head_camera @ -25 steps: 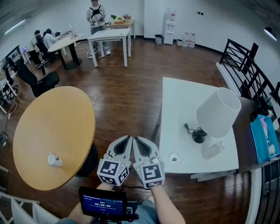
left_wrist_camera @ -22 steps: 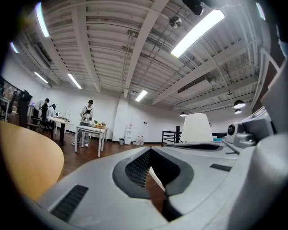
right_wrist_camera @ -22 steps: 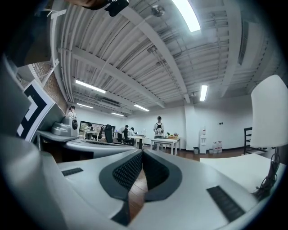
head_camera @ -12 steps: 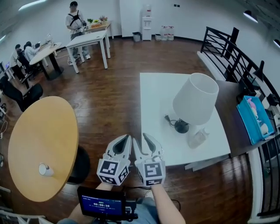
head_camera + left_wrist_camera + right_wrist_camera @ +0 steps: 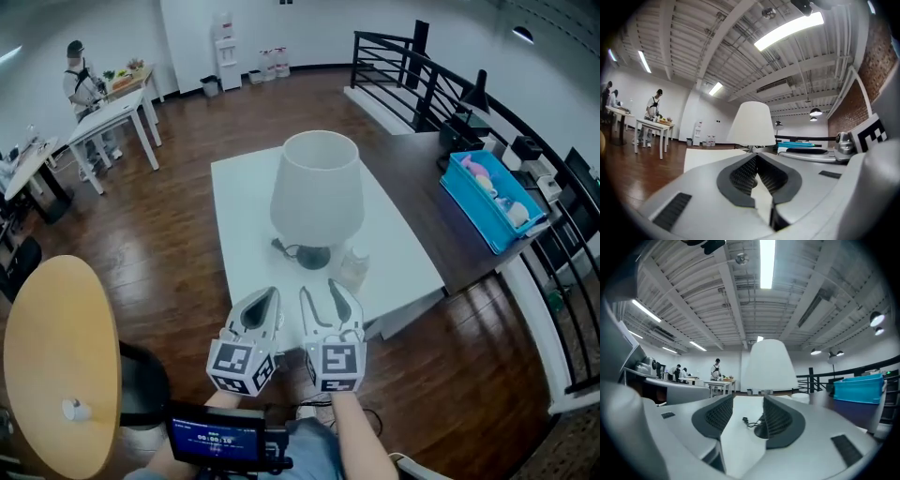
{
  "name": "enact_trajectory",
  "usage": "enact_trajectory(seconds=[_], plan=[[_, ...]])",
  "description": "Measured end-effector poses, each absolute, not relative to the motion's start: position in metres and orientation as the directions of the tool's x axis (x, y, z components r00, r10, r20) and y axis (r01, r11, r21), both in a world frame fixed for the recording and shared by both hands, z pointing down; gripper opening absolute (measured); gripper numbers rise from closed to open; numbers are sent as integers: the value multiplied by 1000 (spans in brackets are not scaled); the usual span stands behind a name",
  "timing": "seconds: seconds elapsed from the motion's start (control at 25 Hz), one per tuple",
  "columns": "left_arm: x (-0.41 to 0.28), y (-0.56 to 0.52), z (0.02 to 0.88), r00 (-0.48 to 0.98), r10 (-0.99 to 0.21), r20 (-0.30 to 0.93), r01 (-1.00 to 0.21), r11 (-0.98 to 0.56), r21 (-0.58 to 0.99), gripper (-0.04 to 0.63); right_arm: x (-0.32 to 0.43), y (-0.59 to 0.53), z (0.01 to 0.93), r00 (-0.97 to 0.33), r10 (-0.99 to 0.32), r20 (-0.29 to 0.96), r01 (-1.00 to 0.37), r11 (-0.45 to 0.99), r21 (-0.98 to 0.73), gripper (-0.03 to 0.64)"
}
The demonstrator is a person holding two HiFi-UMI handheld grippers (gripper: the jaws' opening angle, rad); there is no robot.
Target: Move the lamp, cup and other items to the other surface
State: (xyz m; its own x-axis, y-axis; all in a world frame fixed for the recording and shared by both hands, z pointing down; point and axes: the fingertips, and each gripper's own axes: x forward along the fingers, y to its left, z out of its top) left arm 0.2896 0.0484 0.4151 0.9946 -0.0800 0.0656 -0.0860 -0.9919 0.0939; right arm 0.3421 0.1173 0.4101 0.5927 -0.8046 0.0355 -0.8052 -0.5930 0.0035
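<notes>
Head view: the lamp (image 5: pixel 317 192) stands on the white table (image 5: pixel 246 216), just beyond the left gripper (image 5: pixel 271 293) and right gripper (image 5: pixel 320 289). Left gripper view: clenched, empty. Right gripper view: jaws apart, just been opening, nothing between.

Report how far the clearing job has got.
Done, it seems: one small white cup sits on the round table. In hand: nothing. The right gripper, whose jaws have just been opening, is empty and faces the lamp. The left gripper is shut. Left: lamp and clear container on the white table.
</notes>
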Motion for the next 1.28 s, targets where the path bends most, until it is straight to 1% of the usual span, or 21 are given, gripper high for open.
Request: enact_trajectory(seconds=[0.12, 0.2, 0.28, 0.4, 0.48, 0.52, 0.6, 0.64, 0.84, 1.0, 1.04, 1.08, 1.12, 1.28], plan=[[319, 79, 419, 998, -21, 60, -27, -995, 97, 6, 374, 150, 417, 651, -758, 39, -759, -651, 22, 220], [338, 96, 421, 998, 4, 67, -3, -995, 96, 6, 390, 164, 423, 675, -736, 47, -738, -675, 21, 252], [356, 109, 424, 997, 23, 74, 16, -995, 94, 6, 403, 171, 429, 690, -721, 57, -723, -691, 18, 259], [379, 121, 431, 996, 52, 66, 46, -994, 98, 6, 423, 179, 438, 714, -697, 65, -699, -715, 14, 339], [390, 123, 435, 996, 59, 70, 52, -993, 102, 6, 434, 179, 445, 715, -695, 77, -697, -717, 11, 344], [395, 123, 436, 995, 59, 78, 50, -993, 104, 6, 439, 178, 449, 710, -698, 88, -701, -713, 9, 365], [403, 121, 440, 994, 55, 92, 45, -993, 108, 6, 448, 175, 457, 700, -706, 109, -710, -704, -1, 371], [407, 120, 442, 994, 53, 93, 43, -993, 110, 6, 452, 173, 460, 695, -710, 116, -714, -700, -6, 393], [420, 111, 450, 994, 42, 104, 30, -993, 111, 6, 469, 156, 475, 659, -735, 156, -742, -670, -25, 393], [424, 98, 454, 993, 22, 117, 9, -993, 115, 6, 476, 141, 482, 637, -752, 173, -766, -642, 30, 390], [425, 96, 454, 992, 16, 123, 2, -993, 115, 6, 477, 140, 481, 634, -754, 170, -769, -638, 40, 351], [424, 94, 454, 992, 11, 127, -3, -993, 115, 6, 477, 140, 479, 635, -755, 165, -769, -637, 48, 344], [424, 92, 455, 991, 8, 131, -7, -993, 116, 6, 476, 140, 478, 638, -753, 160, -768, -638, 56, 305], [415, 87, 459, 991, 4, 137, -12, -993, 114, 6, 465, 138, 476, 641, -754, 147, -767, -637, 77, 301]])
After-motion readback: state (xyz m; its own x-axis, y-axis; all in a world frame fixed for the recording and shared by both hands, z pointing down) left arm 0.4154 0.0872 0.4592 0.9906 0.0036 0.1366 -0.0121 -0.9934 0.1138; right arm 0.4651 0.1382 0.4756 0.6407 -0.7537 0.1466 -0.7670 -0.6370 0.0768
